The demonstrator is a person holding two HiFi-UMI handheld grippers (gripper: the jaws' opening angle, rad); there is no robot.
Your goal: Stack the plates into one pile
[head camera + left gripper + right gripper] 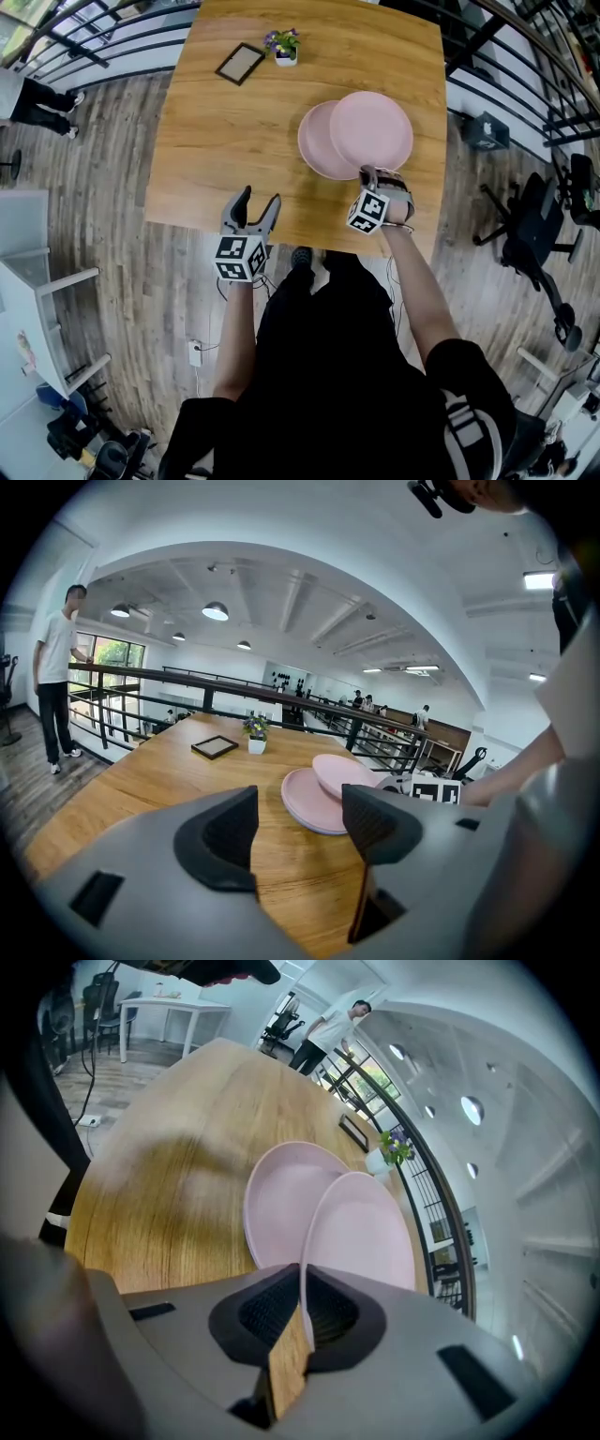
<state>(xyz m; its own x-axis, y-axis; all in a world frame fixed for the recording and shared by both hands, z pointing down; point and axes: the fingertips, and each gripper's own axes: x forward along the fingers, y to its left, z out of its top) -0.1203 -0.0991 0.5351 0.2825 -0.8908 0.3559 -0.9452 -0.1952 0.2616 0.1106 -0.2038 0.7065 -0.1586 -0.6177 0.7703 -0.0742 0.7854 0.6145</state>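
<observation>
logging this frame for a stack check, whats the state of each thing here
top plate: gripped at its rim, overlapping the bottom plate, off-centre
bottom plate: flat on the table, partly covered
right gripper: shut on top plate
left gripper: open, empty
frame: lying flat
flower pot: upright
</observation>
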